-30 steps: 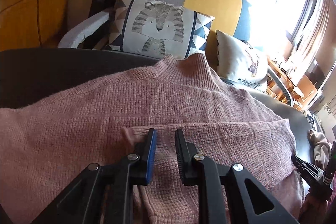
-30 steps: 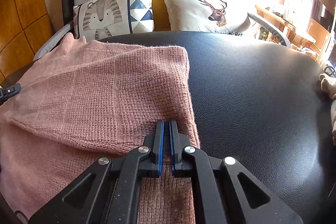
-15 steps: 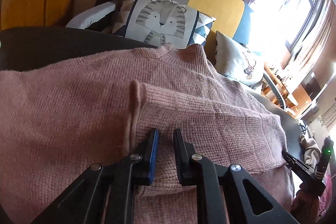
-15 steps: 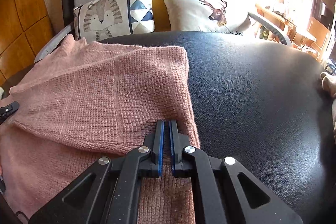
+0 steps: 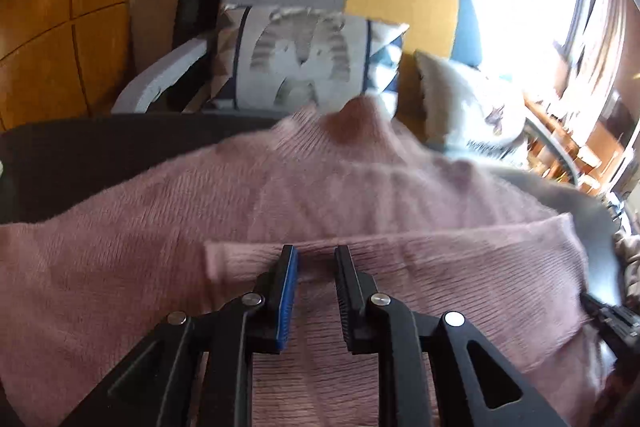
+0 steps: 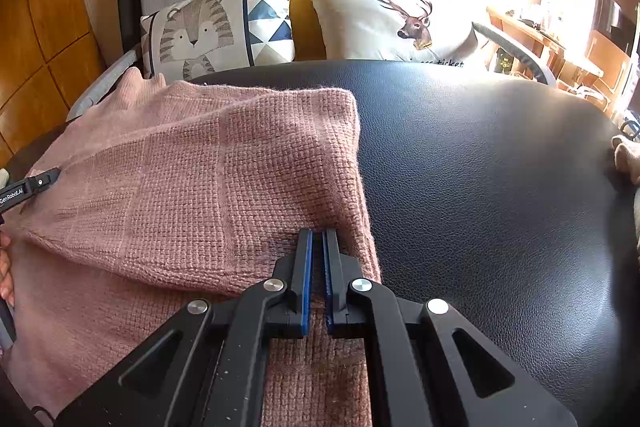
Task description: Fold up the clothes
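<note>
We hold the pink waffle-knit sweater [image 6: 192, 179], spread on the black leather-look tabletop [image 6: 480, 167], by a folded-over panel. The right gripper [image 6: 316, 239] is clamped tight on the knit at the panel's right edge. The left gripper [image 5: 316, 251] has narrow jaws that are opening, knit between them. Risk: the loose, fuzzy knit may stretch or slip, skewing the fold.

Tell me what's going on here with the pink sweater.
A person is folding a pink sweater on a black padded surface, one gripper in each hand. The right gripper is pinched shut on the sweater's right edge. The left gripper sits over the folded-over flap, its jaws opening with knit between them. Two cushions sit on the sofa behind.
</note>
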Demonstrator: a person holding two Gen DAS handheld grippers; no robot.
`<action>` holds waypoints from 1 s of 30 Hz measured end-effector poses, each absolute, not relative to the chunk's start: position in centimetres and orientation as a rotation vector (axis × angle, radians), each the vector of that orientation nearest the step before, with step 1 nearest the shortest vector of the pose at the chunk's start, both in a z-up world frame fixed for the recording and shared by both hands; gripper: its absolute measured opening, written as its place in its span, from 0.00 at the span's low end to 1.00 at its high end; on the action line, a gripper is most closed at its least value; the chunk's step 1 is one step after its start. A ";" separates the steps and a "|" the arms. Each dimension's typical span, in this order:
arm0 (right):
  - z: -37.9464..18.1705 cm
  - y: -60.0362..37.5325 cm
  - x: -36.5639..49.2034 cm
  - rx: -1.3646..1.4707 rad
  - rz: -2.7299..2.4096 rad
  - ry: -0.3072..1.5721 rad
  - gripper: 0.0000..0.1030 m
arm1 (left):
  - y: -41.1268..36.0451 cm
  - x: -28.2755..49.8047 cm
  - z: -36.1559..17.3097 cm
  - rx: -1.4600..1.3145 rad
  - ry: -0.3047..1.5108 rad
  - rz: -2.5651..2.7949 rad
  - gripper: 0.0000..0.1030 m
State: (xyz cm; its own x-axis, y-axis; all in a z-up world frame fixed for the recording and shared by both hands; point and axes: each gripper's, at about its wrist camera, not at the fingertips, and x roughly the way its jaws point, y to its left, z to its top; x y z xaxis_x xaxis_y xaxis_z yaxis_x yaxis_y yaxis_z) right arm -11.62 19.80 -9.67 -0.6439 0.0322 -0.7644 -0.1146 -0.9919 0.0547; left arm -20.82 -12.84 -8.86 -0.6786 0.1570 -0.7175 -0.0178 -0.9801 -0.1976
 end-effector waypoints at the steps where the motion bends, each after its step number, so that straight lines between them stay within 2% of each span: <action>1: -9.7 19.8 -11.6 -1.287 2.773 0.149 0.03 | -13.7 -20.9 -9.4 -1.216 -0.321 2.758 0.18; 5: -9.6 19.8 -11.7 -1.289 2.773 0.141 0.03 | -15.4 -20.6 -10.2 -1.187 -0.476 2.702 0.18; 12: -6.3 17.9 -13.9 -1.324 2.809 0.034 0.07 | -14.4 -20.6 -10.1 -1.186 -0.406 2.740 0.18; 16: -6.1 16.2 -17.1 -1.358 2.829 0.017 0.15 | -14.8 -20.5 -10.2 -1.173 -0.441 2.727 0.18; 19: -8.3 17.0 -18.7 -1.436 2.742 0.029 0.15 | -14.8 -20.5 -10.2 -1.170 -0.446 2.725 0.18; 24: -9.4 19.4 -17.5 -1.299 2.776 0.178 0.14 | -14.8 -20.4 -10.3 -1.164 -0.448 2.725 0.18; 30: -9.5 19.0 -17.9 -1.279 2.763 0.133 0.14 | -14.8 -20.3 -10.4 -1.156 -0.450 2.726 0.18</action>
